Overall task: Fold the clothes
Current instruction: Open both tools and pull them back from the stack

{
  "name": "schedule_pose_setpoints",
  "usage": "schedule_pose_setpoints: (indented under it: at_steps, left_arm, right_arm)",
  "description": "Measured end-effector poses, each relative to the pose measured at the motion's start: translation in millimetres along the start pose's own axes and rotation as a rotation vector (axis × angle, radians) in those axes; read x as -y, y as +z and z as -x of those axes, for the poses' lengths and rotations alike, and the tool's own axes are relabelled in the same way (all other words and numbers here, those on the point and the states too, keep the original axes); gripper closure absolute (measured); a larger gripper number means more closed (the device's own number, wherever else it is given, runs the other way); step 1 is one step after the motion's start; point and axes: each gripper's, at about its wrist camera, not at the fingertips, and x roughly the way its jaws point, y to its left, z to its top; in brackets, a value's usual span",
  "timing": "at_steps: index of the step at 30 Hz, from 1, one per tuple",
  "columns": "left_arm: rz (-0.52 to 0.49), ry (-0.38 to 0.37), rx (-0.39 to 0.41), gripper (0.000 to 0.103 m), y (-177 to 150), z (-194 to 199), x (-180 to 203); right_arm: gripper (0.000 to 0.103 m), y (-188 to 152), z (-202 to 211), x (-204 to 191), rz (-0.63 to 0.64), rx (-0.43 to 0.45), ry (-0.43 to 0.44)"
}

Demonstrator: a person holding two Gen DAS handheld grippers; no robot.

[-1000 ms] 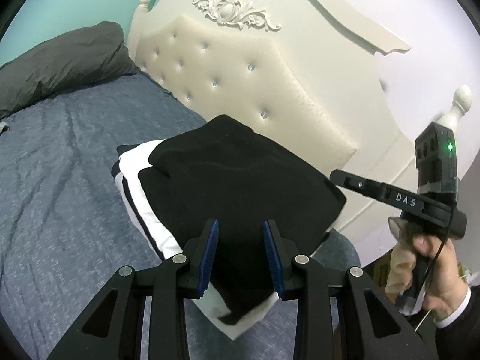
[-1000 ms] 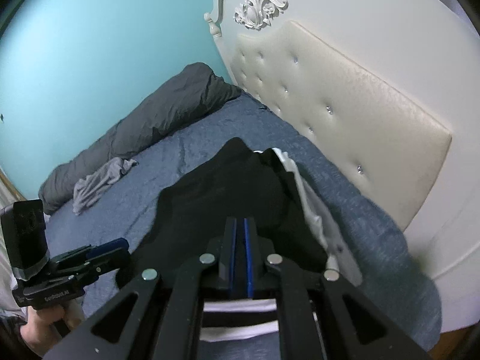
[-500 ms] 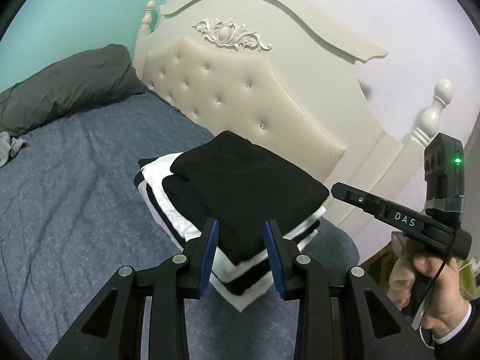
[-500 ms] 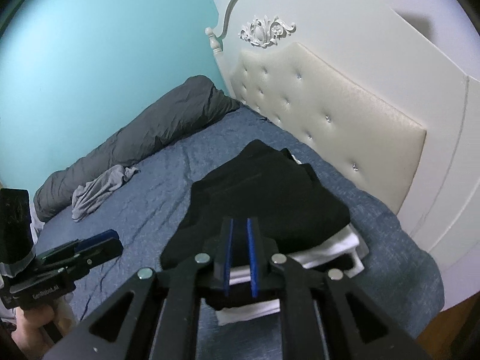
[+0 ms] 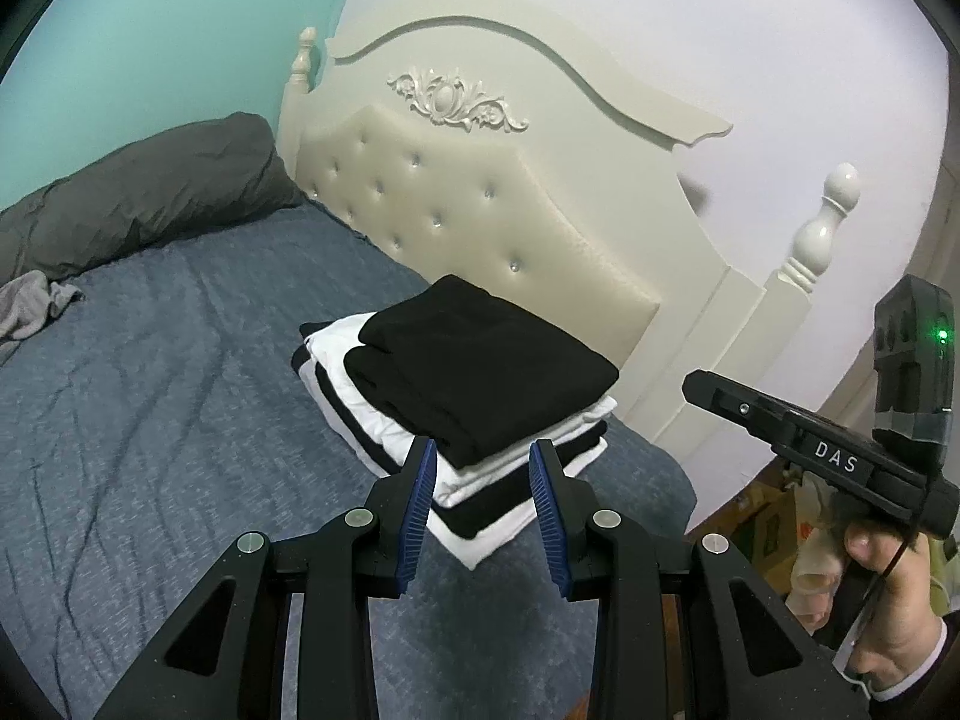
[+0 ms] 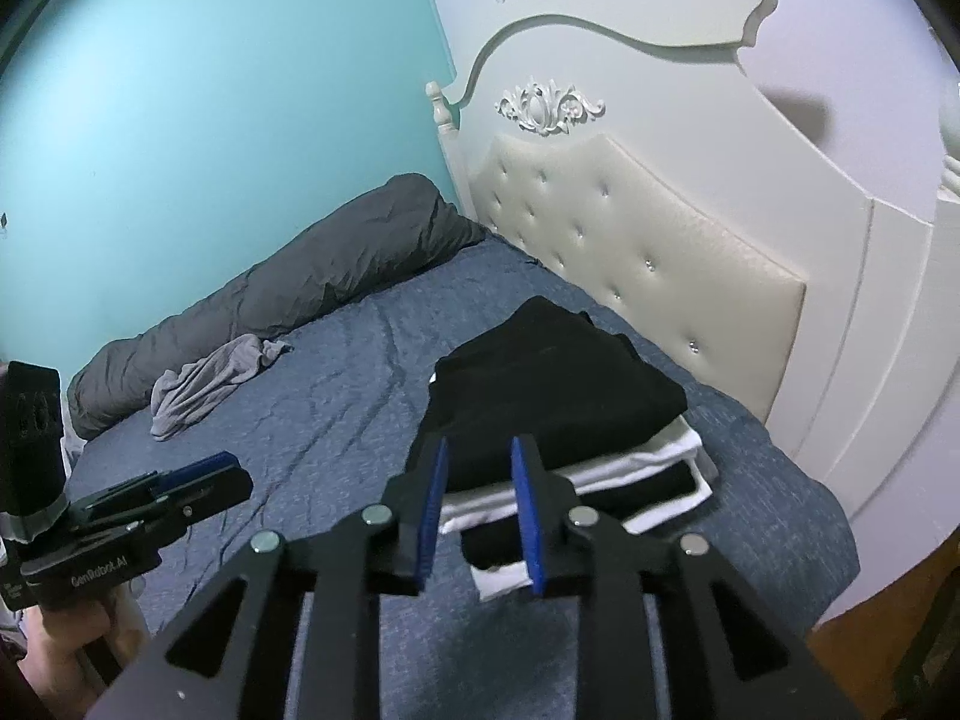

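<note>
Clothes stack (image 5: 474, 396) is sitting near the bed (image 5: 150, 390) corner beside the headboard (image 5: 480, 222), left gripper (image 5: 483, 504) and right gripper (image 6: 480, 498) both hovering spread and empty, bare blanket lying leftward.

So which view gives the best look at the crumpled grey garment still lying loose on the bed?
The right wrist view: the crumpled grey garment shows whole beside the dark grey pillow. The left wrist view catches only part of it, cut off at the frame's left edge.
</note>
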Motion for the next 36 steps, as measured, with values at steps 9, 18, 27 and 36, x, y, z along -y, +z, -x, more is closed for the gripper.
schedule_pose_setpoints:
  at_steps: [9, 18, 27, 36]
  left_arm:
    - [-0.006, 0.006, 0.012, 0.068, -11.9, 36.7, 5.4]
    - [-0.018, 0.007, 0.016, 0.066, -28.5, 62.0, 8.9]
    - [-0.033, 0.011, 0.035, 0.06, -40.8, 90.4, 11.1]
    - [-0.05, 0.011, 0.04, 0.057, -54.7, 112.1, 18.9]
  right_arm:
    - [0.074, -18.2, 29.9, -17.4, -0.018, 0.025, -0.012]
    - [0.067, -40.1, 53.4, -30.7, -0.026, 0.042, -0.038]
    - [0.048, -62.0, 79.7, -43.3, -0.028, 0.057, -0.072]
    - [0.041, -80.3, 101.9, -52.1, -0.032, 0.066, -0.09]
